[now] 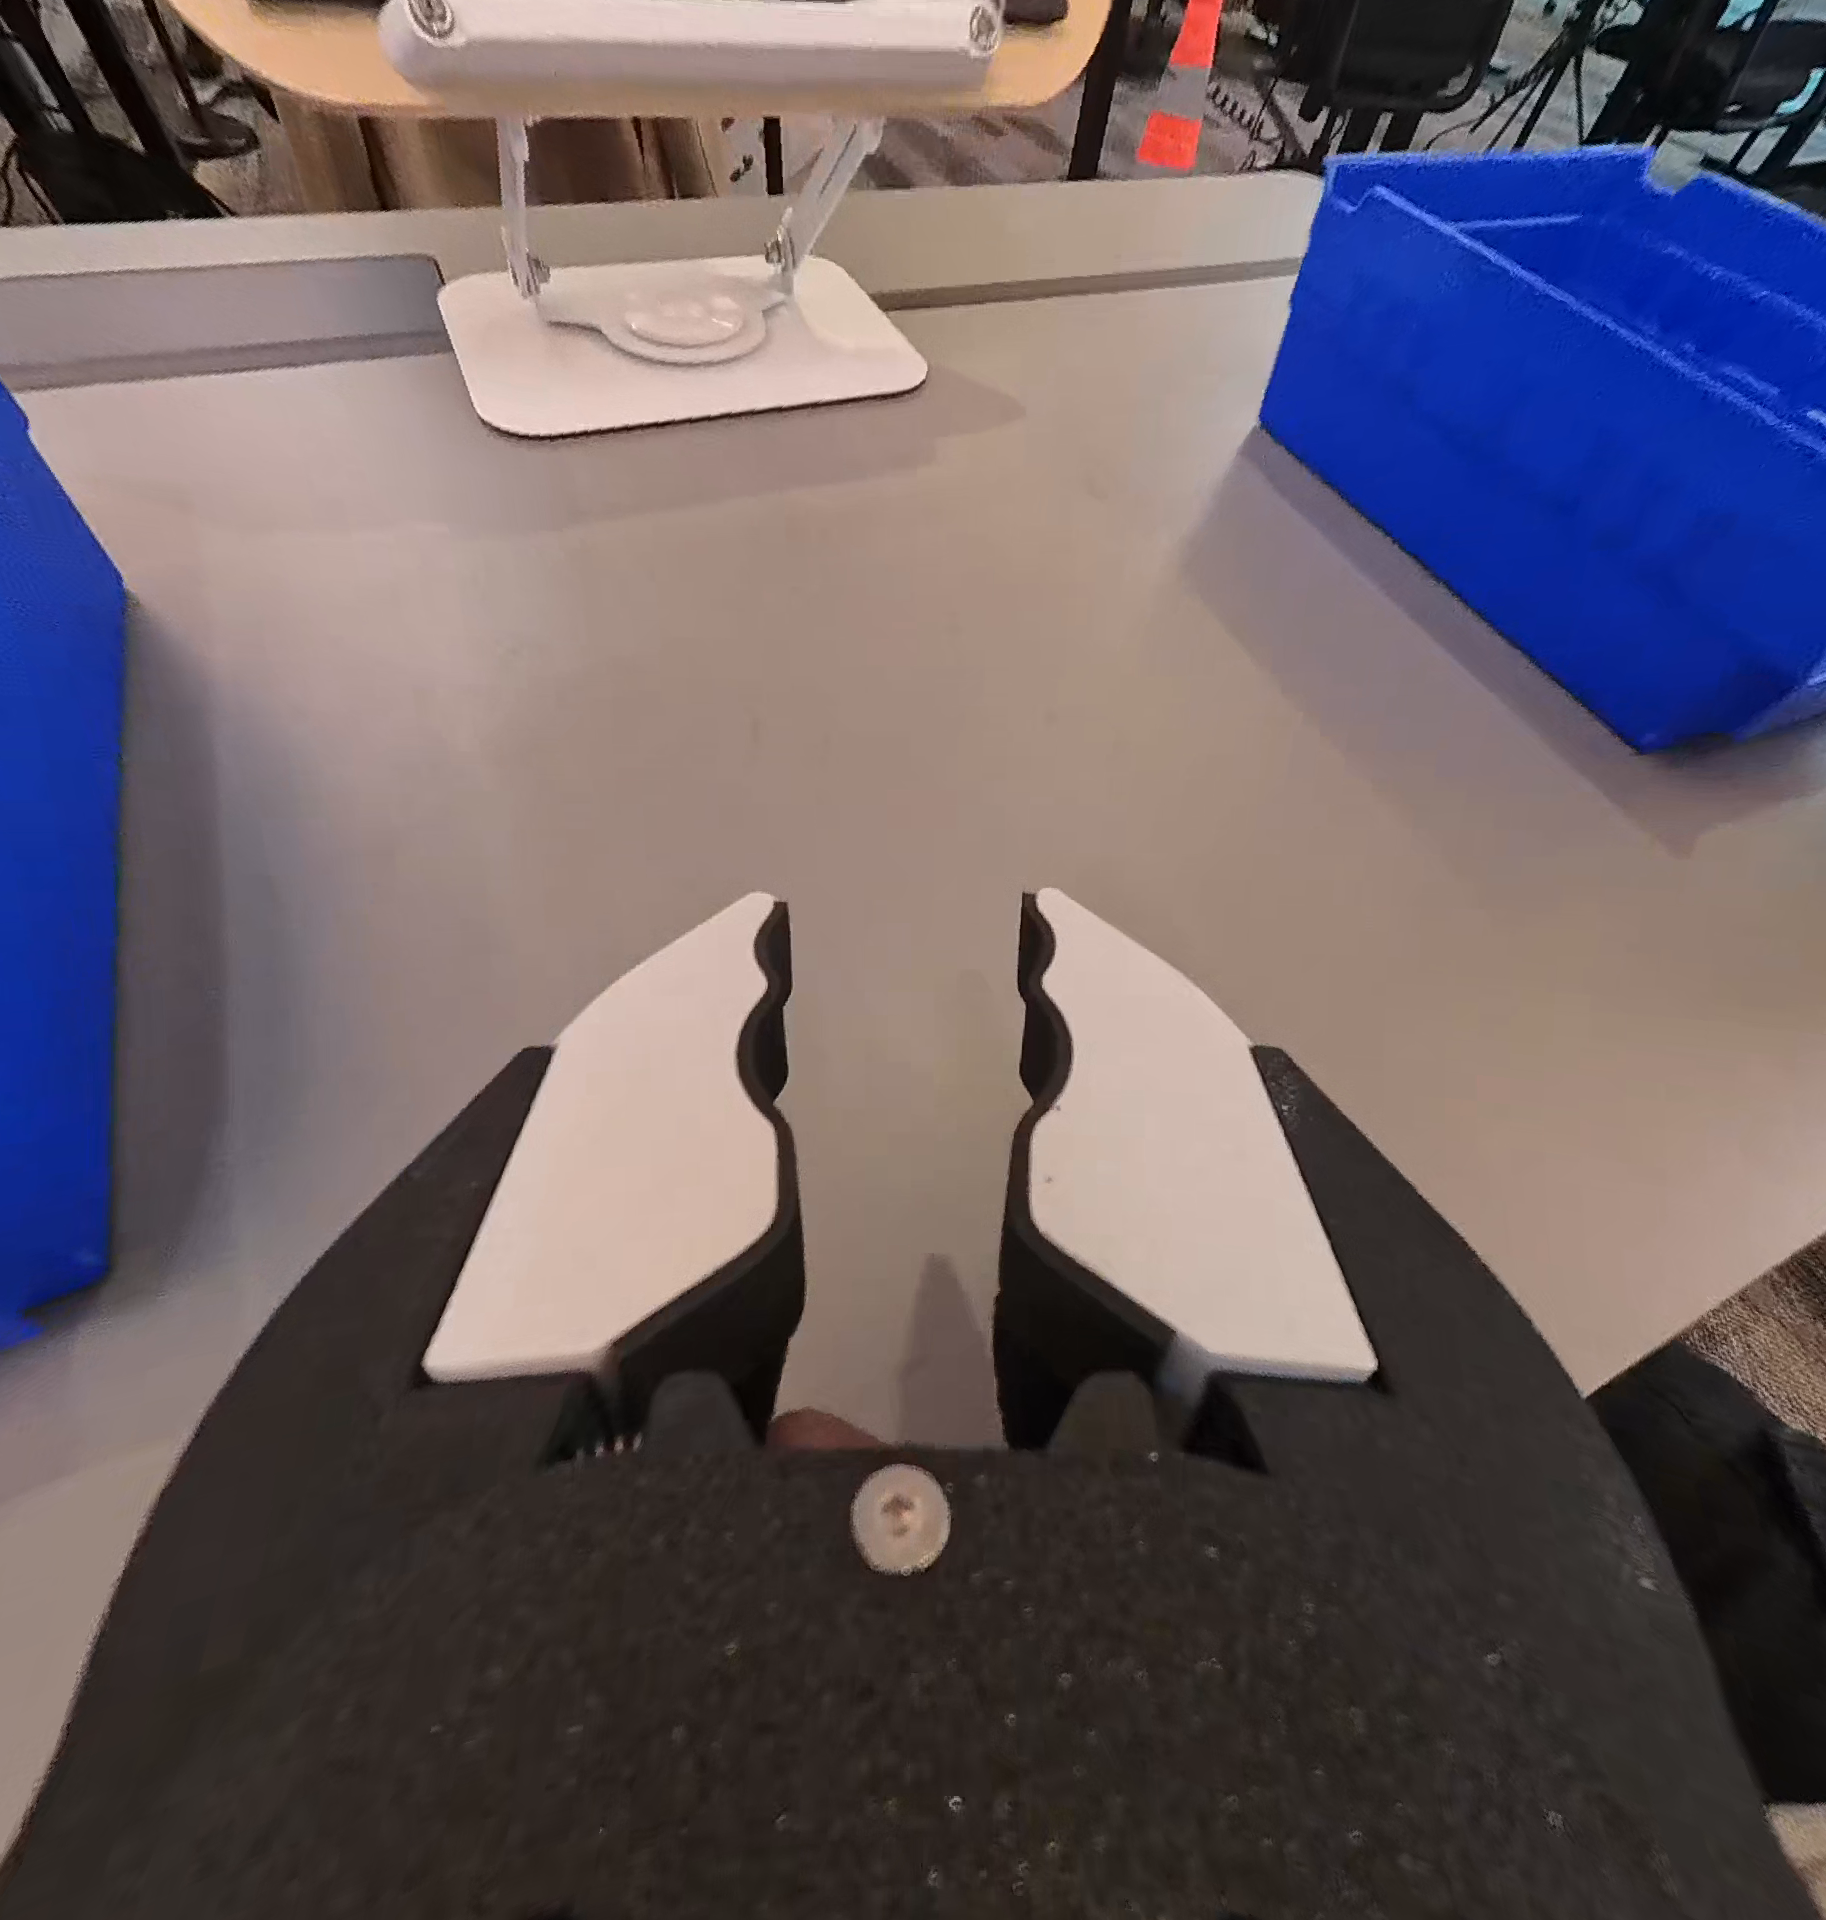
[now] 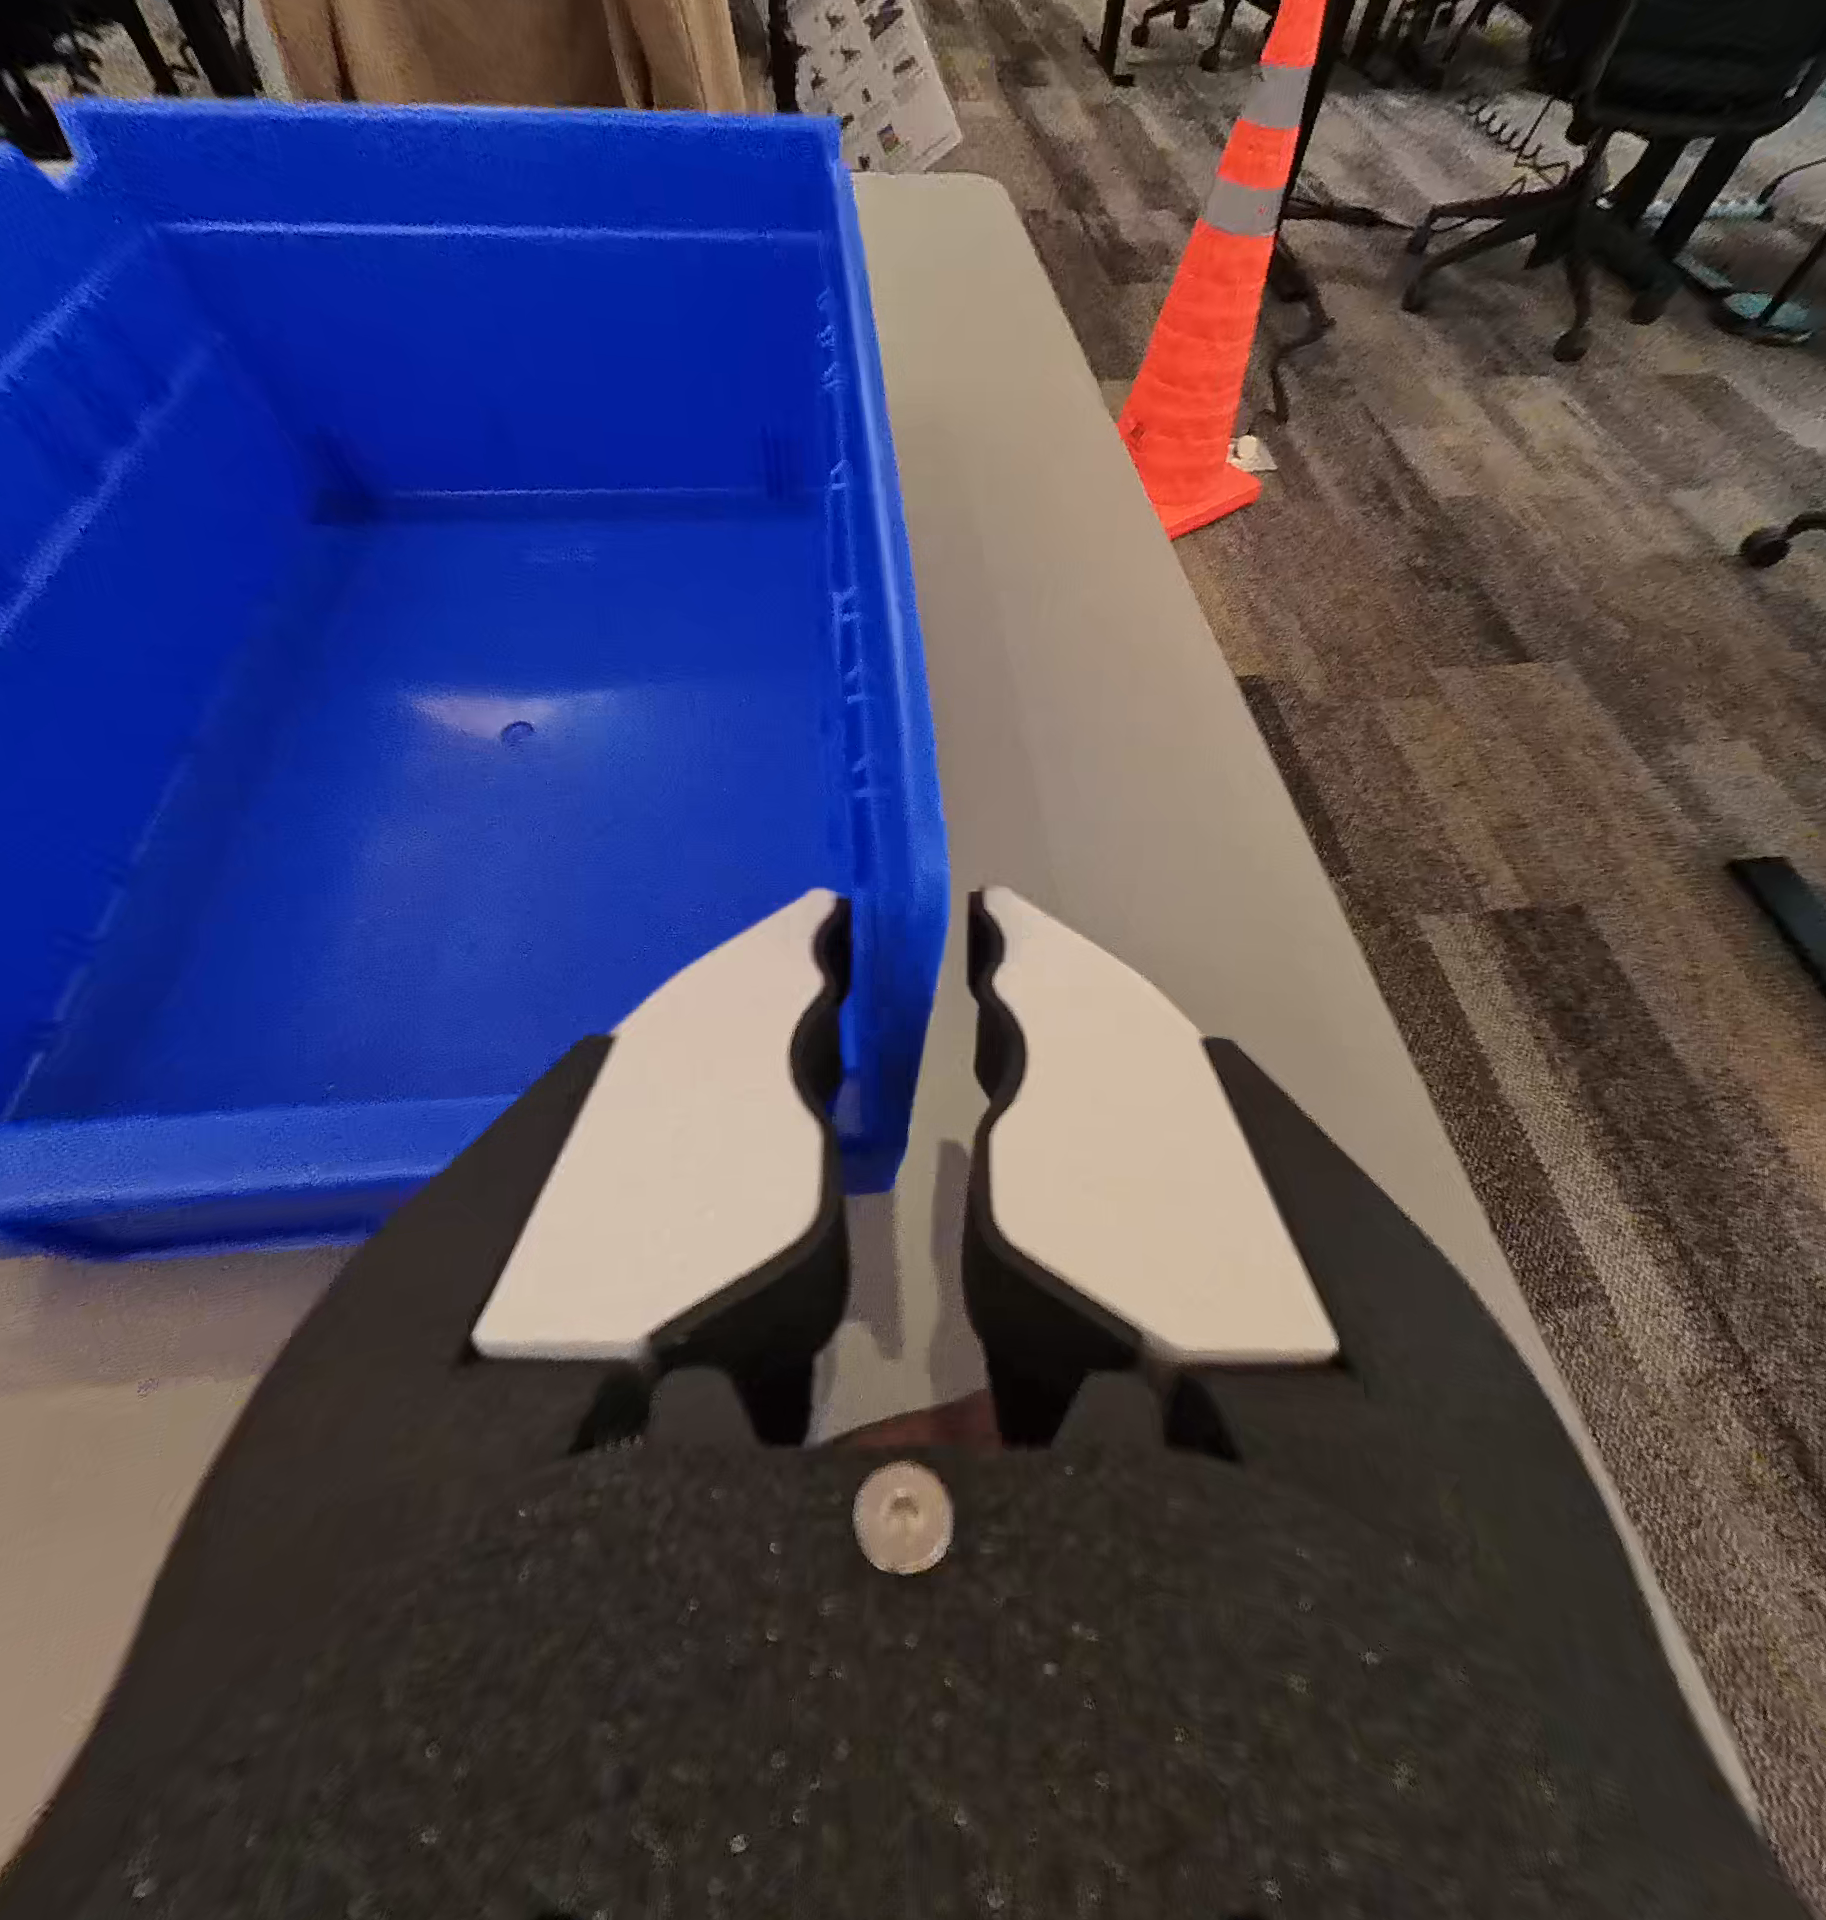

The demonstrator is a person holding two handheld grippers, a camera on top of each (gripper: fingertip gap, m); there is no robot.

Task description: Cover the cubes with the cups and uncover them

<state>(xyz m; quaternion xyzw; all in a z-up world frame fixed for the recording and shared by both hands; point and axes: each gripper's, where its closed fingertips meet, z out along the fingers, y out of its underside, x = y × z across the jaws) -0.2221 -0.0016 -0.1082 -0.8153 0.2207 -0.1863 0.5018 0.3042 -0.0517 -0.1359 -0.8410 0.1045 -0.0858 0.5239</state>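
No cups or cubes show in either view. My left gripper is open and empty above the grey table, between two blue bins. My right gripper is open and empty, held over the near right corner of a blue bin whose inside is bare. The bin's right wall runs up between its fingers in the picture.
In the left wrist view a blue bin stands at the right, another blue bin at the left, and a white stand at the back. The table's right edge runs beside carpet with an orange cone and chairs.
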